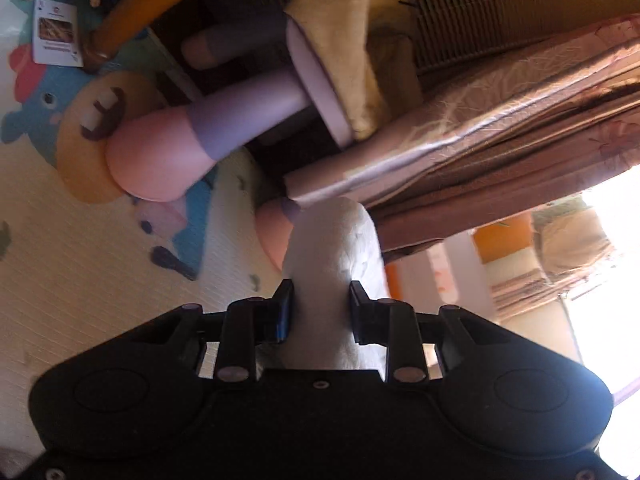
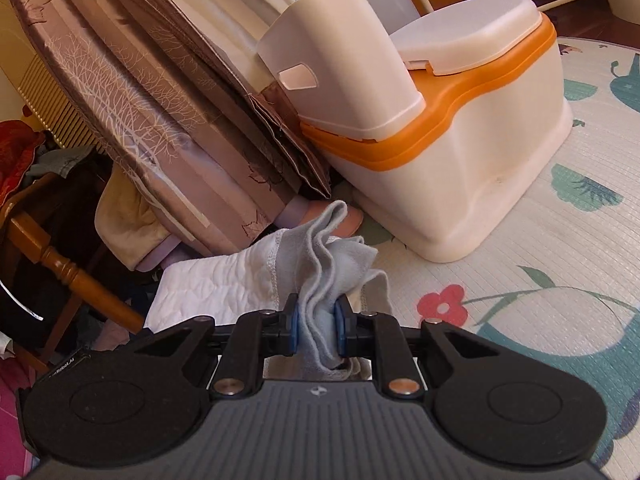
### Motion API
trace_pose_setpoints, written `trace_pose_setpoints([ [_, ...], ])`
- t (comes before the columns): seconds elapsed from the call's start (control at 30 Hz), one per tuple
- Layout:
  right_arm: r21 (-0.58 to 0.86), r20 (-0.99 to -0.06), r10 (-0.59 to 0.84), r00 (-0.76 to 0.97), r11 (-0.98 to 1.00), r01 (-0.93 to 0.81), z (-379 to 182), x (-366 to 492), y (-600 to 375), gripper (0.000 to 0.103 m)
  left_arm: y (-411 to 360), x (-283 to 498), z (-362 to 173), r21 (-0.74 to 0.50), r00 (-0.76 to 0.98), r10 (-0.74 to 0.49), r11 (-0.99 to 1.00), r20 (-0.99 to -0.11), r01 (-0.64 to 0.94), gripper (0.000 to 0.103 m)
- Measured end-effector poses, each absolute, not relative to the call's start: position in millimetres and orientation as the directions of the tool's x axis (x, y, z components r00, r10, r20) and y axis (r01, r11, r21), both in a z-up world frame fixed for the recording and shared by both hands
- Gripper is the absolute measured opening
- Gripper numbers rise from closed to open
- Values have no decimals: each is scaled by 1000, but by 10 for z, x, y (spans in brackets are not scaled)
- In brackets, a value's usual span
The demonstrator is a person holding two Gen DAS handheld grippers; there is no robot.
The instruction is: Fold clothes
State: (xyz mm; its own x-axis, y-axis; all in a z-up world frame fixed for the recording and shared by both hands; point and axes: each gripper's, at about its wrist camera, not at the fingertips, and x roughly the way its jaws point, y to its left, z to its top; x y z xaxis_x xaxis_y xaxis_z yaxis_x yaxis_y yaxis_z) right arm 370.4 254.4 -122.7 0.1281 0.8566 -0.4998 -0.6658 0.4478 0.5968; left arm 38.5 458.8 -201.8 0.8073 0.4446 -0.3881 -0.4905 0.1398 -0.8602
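1. The left tool point(image 1: 322, 312) sits low in the middle of the left wrist view, its jaws part-way closed on a bunched roll of the white garment point(image 1: 334, 248). The cloth fills the gap between them and runs straight up the frame from the pinch.

2. The right tool point(image 2: 316, 326) sits low in the middle of the right wrist view, its blue pads point(image 2: 293, 330) pressed in on a crumpled fold of the same cloth, which shows a grey-blue inner face with a stitched hem.

3. From the right tool's pinch the white garment spreads to the left of the frame as a quilted white panel, hanging clear of the play mat point(image 2: 560, 240) as far as I can tell.

4. The relation that matters: each tool holds one end, and the cloth's long axis runs between them. In the right wrist view that axis leads left and slightly up from the pinch, so the other held end should lie that way. It is not visible here.

5. Neither hand is nearer; both already grip. The next move, I judge, is drawing the two ends apart along that axis so the garment hangs flat.

6. The potty chair point(image 2: 460, 152) at upper right and the curtain point(image 2: 140, 100) at upper left flank the cloth closely, and a wide swing could brush them.
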Motion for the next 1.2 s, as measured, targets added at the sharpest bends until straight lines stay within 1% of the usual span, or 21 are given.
trace_pose_setpoints([
  [0.03,584,-519,842,146,474,-659,-1259,3725,2629,21,4597,415,-2098,-812,765,432,118,-477,-572,33],
  [0.07,541,-576,796,184,540,-644,-1334,3737,2721,24,4599,467,-2200,-737,703,402,93,-587,-669,33],
  [0.1,494,-630,745,220,603,-626,-1409,3750,2812,45,4593,459,-2298,-714,679,377,64,-630,-698,33],
  [0.13,436,-681,685,258,663,-609,-1486,3746,2887,53,4577,403,-2359,-736,694,375,43,-615,-676,35],
  [0.17,391,-709,645,287,697,-601,-1537,3707,2901,52,4568,375,-2372,-741,697,380,44,-608,-670,41],
  [0.2,402,-695,657,292,692,-600,-1533,3659,2855,51,4566,370,-2367,-733,692,382,53,-612,-678,43],
  [0.27,417,-672,677,298,679,-604,-1519,3567,2769,51,4572,368,-2367,-727,689,379,56,-618,-684,43],
  [0.4,369,-688,665,290,665,-649,-1390,3388,2564,51,4572,456,-2355,-717,697,344,87,-630,-691,43],
  [0.47,405,-678,678,283,666,-626,-1329,3309,2372,52,4544,511,-2353,-705,701,327,130,-634,-698,27],
  [0.53,441,-674,685,278,674,-592,-1300,3219,2171,52,4522,483,-2311,-688,687,329,133,-648,-713,23],
  [0.63,464,-684,679,267,687,-560,-1264,3056,1868,52,4514,344,-2211,-642,643,363,142,-674,-753,23],
  [0.7,468,-689,677,257,687,-556,-1212,2906,1687,52,4510,347,-2218,-606,611,352,140,-709,-783,31],
  [0.73,469,-692,676,252,687,-554,-1174,2826,1600,52,4461,370,-2157,-561,578,376,167,-724,-811,50],
  [0.77,467,-697,673,248,688,-555,-1113,2738,1519,52,4377,399,-2049,-495,533,423,207,-733,-844,62],
  [0.83,465,-702,668,247,693,-551,-962,2561,1360,52,4209,458,-1834,-350,443,518,272,-732,-896,62],
  [0.87,466,-702,666,251,696,-546,-870,2470,1275,52,4128,471,-1739,-310,418,537,283,-733,-908,62],
  [0.93,469,-696,668,264,701,-537,-644,2285,1081,54,3973,460,-1572,-306,414,517,284,-749,-909,62],
  [1.03,450,-699,651,296,722,-525,-278,2000,786,65,3731,453,-1283,-322,432,456,300,-778,-898,64],
  [1.1,436,-704,636,317,739,-514,5,1782,538,72,3531,464,-1018,-303,448,438,362,-779,-881,72],
  [1.13,429,-707,628,327,747,-508,142,1674,416,76,3416,468,-873,-285,453,436,398,-777,-872,81],
  [1.2,415,-712,612,343,762,-497,418,1453,161,82,3209,441,-585,-255,468,428,465,-774,-848,84],
])
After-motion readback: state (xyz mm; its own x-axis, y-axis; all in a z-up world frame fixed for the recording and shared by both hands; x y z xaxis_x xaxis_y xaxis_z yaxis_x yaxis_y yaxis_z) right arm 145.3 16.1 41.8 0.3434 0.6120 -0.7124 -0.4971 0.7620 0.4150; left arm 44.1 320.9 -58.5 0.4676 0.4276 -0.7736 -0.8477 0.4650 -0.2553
